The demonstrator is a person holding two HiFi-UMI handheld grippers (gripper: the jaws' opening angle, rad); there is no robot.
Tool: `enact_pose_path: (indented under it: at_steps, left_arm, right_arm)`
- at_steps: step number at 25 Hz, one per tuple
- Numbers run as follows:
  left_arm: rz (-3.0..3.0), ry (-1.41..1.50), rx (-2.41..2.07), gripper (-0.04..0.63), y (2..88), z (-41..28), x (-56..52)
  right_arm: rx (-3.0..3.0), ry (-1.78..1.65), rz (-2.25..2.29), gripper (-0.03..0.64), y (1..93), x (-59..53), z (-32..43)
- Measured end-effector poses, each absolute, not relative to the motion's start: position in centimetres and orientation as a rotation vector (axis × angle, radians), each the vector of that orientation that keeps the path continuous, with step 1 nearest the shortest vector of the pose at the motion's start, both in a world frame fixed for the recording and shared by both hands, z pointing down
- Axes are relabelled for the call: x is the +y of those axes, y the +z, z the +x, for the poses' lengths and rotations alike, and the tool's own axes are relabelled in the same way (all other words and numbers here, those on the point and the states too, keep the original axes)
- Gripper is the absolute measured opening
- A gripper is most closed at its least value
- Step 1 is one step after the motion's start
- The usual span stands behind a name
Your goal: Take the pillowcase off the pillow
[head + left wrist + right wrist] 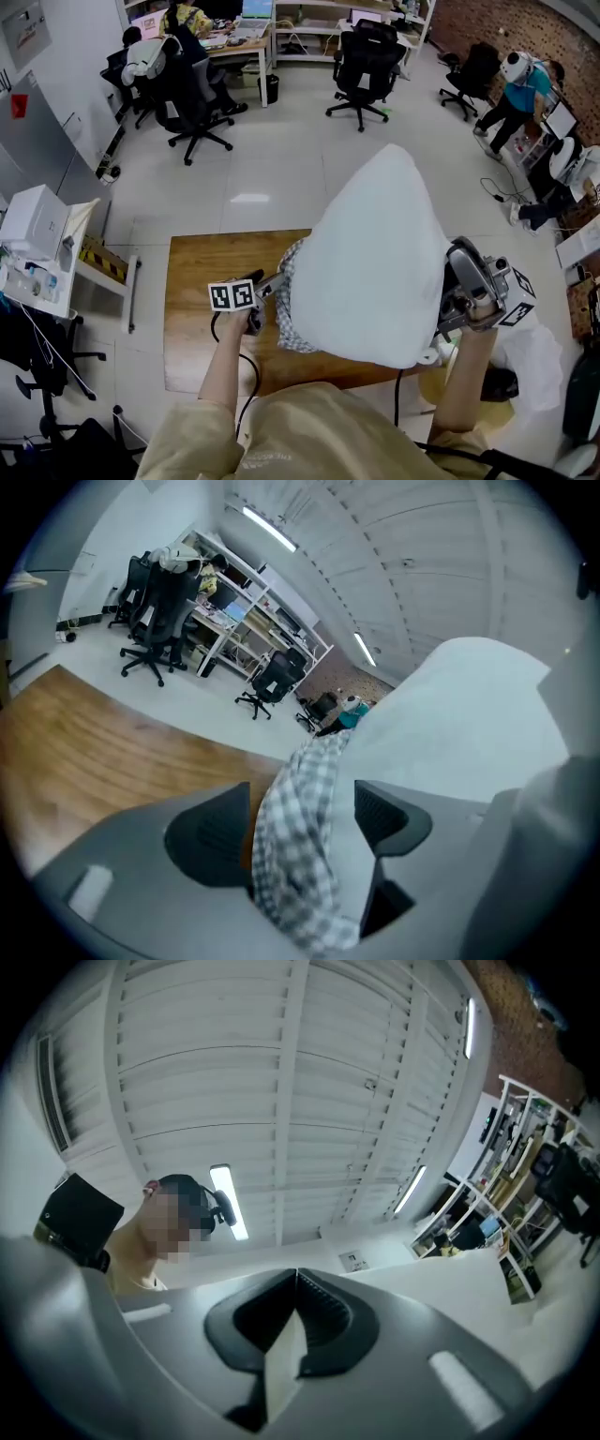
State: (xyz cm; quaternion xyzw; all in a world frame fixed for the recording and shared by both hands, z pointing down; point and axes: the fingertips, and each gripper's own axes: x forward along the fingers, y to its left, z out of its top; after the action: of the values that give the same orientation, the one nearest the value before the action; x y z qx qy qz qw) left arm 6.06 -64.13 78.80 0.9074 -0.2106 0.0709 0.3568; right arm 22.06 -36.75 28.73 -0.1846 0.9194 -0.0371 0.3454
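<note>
Jaws of the left gripper (pixel 300 808) stand wide apart. The checked pillowcase (pixel 302 855) hangs loose between them, close against one pad and clear of the other, so nothing is gripped. Right gripper (pixel 295 1283): jaws closed together, a thin wedge of white pillow cloth pinched between the pads.

Head view: the white pillow (pixel 375 253) is held up over the wooden table (pixel 202 309) and fills the middle of the picture. The pillowcase is bunched at the pillow's 8 o'clock and covers only that lower edge. I see the right gripper at the pillow's 4 o'clock, its tips hidden behind the bulk. A black cable (pixel 217 328) lies on the table under my left gripper.

Around: office chairs (pixel 361 61) at 12 and 11 o'clock, and a person in a teal top (pixel 520 89) at 2 o'clock, all well apart from the table.

Only the right gripper view shows the pinch itself. It looks up at the slatted ceiling (pixel 281 1072) and its light strips (pixel 230 1199). Only the left gripper view shows the gap beside the cloth; the head view cannot.
</note>
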Motion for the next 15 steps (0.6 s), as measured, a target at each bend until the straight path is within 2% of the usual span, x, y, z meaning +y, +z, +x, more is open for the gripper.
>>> enact_pose_path:
  at_steps: [4,6,7,8,9,11,15]
  left_arm:
    - [2.312,0.367,-0.473,0.337,81.1,11.5,-69.6]
    - [2.295,0.485,-0.411,0.283,83.6,13.1,-70.7]
    - [2.291,0.521,-0.387,0.221,84.7,13.7,-71.2]
    - [2.289,0.543,-0.384,0.069,85.6,14.3,-71.8]
    - [2.281,0.56,-0.413,0.02,86.7,14.8,-72.6]
    - [2.217,0.622,-0.546,0.018,90.2,14.8,-74.4]
    - [1.982,0.958,-0.791,0.02,97.2,11.5,-74.7]
  right_arm:
    - [2.447,-0.093,-0.445,0.003,29.5,-37.7,19.9]
    - [2.447,-0.094,-0.489,0.003,30.6,-37.8,19.0]
    - [2.418,-0.103,-0.543,0.003,30.8,-38.2,18.7]
    - [2.373,-0.11,-0.607,0.003,30.6,-38.8,18.7]
    - [2.324,-0.11,-0.663,0.003,30.4,-39.3,18.8]
    - [2.261,-0.101,-0.734,0.002,30.7,-39.8,19.5]
    - [2.216,-0.251,-0.861,0.001,31.2,-40.5,21.1]
